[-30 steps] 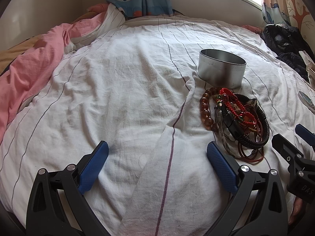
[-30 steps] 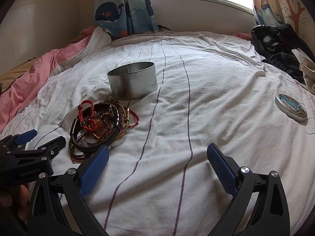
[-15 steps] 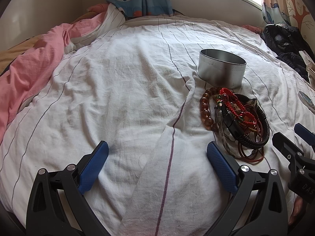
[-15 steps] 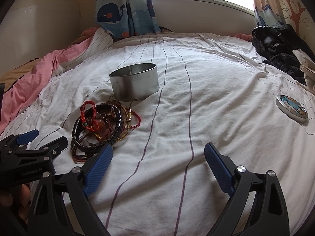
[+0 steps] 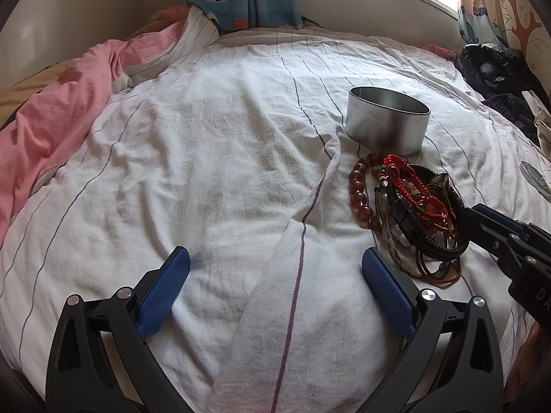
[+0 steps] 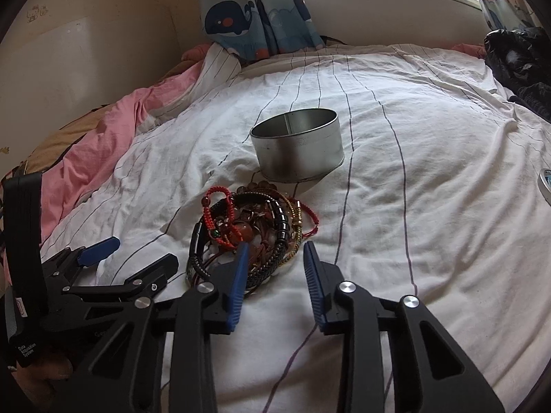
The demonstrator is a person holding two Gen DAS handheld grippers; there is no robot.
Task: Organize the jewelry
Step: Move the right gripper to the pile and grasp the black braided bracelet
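A tangled pile of bracelets, with red cord, amber beads and black braid, lies on the white striped bedsheet. Just behind it stands an open round metal tin. My right gripper is at the pile's near edge, its jaws closing. A black beaded bracelet end lies between them, and the right pad is still apart from it. My left gripper stands open over bare sheet, left of the pile, holding nothing.
A round lid lies on the sheet to the right. Black clothing is heaped at the far right. A pink blanket is bunched along the left. Wall and whale-print curtain close off the back.
My right gripper has tilted and swung left onto the near edge of the bracelet pile, and its jaws have narrowed a lot. The left gripper, tin and pile have not moved.
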